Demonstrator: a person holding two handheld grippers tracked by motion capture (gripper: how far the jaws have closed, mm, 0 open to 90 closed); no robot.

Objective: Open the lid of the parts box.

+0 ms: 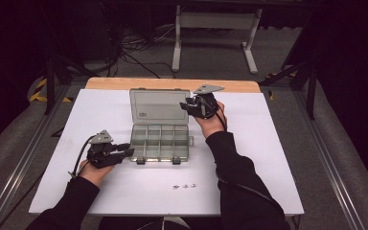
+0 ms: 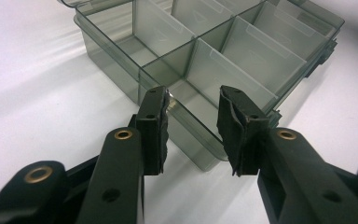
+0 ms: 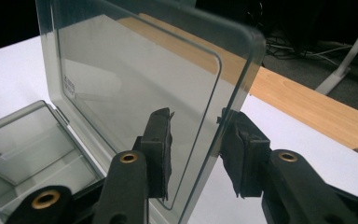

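In the high view, a clear compartment box [image 1: 160, 140] sits mid-frame on the white table [image 1: 268, 158], its lid [image 1: 159, 106] upright, the left gripper [image 1: 124, 152] at its lower-left corner, the right gripper [image 1: 188, 104] at the lid's right edge. The left gripper view shows parted jaws straddling that corner, not clenched. In the right gripper view, released jaws straddle the lid's edge; judging by this, lid handling is underway, and the next move needs a pinch first.
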